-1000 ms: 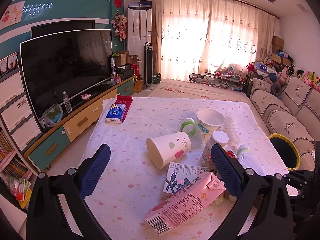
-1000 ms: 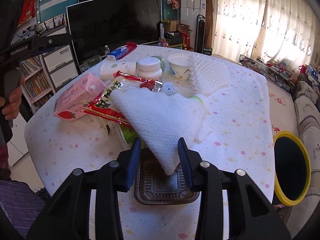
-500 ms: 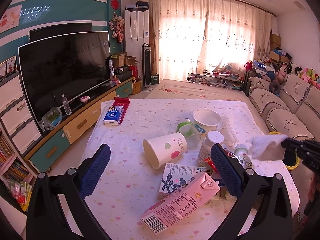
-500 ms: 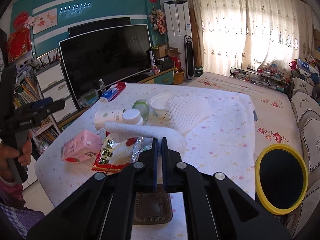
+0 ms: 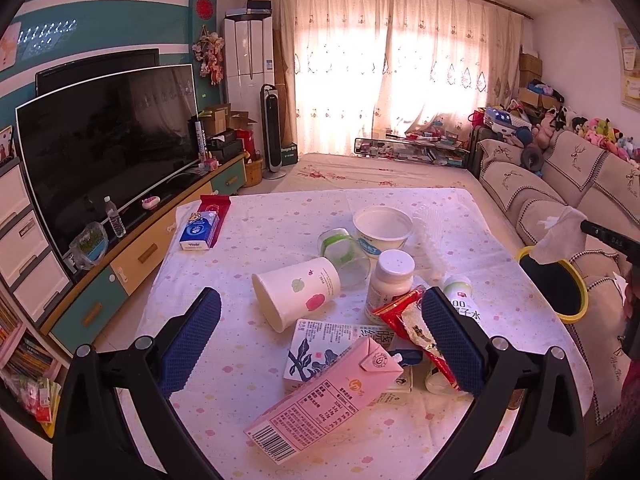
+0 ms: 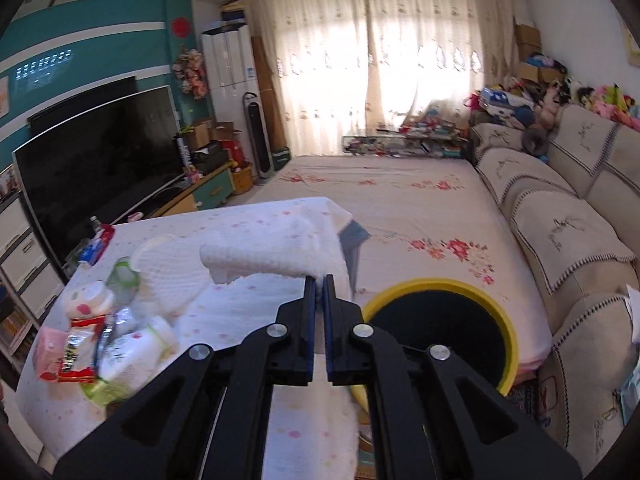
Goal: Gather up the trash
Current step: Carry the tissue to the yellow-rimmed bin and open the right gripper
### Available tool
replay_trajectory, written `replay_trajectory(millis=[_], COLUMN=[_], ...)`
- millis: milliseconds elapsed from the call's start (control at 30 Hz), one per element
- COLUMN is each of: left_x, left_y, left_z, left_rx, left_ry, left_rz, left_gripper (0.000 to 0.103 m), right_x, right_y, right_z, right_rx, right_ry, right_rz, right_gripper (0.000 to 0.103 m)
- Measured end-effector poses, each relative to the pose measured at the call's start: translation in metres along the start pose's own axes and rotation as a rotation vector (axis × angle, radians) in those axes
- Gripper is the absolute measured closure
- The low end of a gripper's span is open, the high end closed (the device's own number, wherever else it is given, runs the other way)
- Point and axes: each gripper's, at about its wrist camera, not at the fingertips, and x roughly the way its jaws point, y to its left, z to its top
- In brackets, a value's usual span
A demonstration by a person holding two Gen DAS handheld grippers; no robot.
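Progress: early | right gripper (image 6: pixel 319 286) fingers clenched on paper towel (image 6: pixel 264 258), beside yellow-rimmed bin (image 6: pixel 440 320), seemingly undropped; left gripper (image 5: pixel 320 336) fingers released above pink carton (image 5: pixel 324 400); cups, bottles, wrappers remain on table (image 5: pixel 280 208)

You see a pink carton (image 5: pixel 332 400), a yellow-rimmed black bin (image 6: pixel 444 320), and a white tablecloth (image 5: pixel 280 220) dotted pink.

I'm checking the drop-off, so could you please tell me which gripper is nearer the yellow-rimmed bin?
Right. The right gripper, shut on the white paper towel, is beside the yellow-rimmed bin, near its rim. The left gripper is open over the table's trash, farther away.
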Motion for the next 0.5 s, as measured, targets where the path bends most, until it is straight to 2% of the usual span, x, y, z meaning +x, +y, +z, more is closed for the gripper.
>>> replay_trajectory(millis=[133,333,400,467,500], left_x=[0.005,0.012,0.013,0.013,0.013], left_y=[-0.012,-0.028,-0.032,-0.033,-0.034], left_z=[-0.001,-0.004,-0.004,-0.004,-0.004], left_rx=[0.015,0.043,0.05,0.053,0.055], left_ry=[0.018,0.047,0.049,0.049,0.048], left_rz=[-0.011,-0.023,-0.027,-0.031,-0.034], left_gripper=[0.004,0.004,0.004,0.004,0.004], right_x=[0.051,0.109,0.12,0.123,0.123], right_y=[-0.048,-0.078,-0.084,-0.089,-0.09], right_z=[-0.015,-0.044,-0.051,-0.056,-0.058], right_rx=[0.068,0.122,0.151,0.167,0.172], right_ry=[0.098,0.214,0.236,0.244,0.244], right_rz=[-0.089,-0.171,-0.182,-0.196,-0.199], right_gripper=[0.099,0.097,0.091,0.076,0.075])
